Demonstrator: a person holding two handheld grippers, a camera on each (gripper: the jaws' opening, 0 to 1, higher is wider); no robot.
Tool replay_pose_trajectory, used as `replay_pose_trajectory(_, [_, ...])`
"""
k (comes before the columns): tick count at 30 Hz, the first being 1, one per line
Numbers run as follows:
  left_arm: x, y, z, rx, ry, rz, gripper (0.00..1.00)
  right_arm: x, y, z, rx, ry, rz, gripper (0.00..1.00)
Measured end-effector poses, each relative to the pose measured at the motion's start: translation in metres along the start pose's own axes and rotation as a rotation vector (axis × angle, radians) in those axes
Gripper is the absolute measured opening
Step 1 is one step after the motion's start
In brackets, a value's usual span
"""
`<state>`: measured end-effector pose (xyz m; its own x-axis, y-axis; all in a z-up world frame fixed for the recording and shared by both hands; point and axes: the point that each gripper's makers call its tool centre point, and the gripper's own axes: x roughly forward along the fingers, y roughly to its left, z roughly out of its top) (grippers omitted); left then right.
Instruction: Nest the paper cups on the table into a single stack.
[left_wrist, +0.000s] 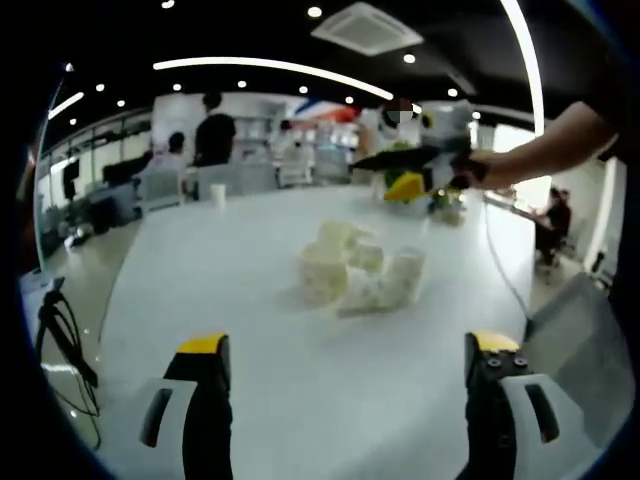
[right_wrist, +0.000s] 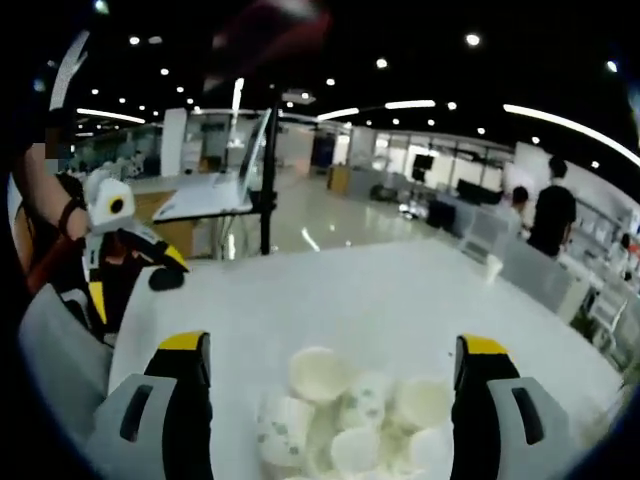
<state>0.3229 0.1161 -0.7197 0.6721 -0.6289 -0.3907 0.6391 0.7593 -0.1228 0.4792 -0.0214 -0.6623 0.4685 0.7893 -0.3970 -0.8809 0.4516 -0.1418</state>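
Several white paper cups (left_wrist: 360, 275) lie in a loose heap on the white table (left_wrist: 250, 330), some upright and some tipped over. My left gripper (left_wrist: 345, 350) is open and held short of the heap, nothing between its jaws. Beyond the heap, a hand holds my right gripper (left_wrist: 415, 175) above the table's far side. In the right gripper view the same cups (right_wrist: 350, 420) lie close below, between the wide-apart jaws of the open right gripper (right_wrist: 333, 350). My left gripper (right_wrist: 120, 260) appears at the left edge of that view. One lone cup (left_wrist: 218, 193) stands far off on the table.
People stand and sit around the far end of the table (right_wrist: 400, 290). The lone cup (right_wrist: 492, 268) stands near grey chairs (right_wrist: 540, 275). A laptop on a stand (right_wrist: 215, 195) is beyond the table's edge. Black cables (left_wrist: 65, 330) hang off the left side.
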Motion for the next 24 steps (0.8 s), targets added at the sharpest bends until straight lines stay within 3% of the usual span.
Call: replay_pose_trajectory(24, [0.002,0.006,-0.009,-0.008,0.005,0.009,0.99,0.044,0.007,-0.015,-0.026,0.051,0.082,0.98])
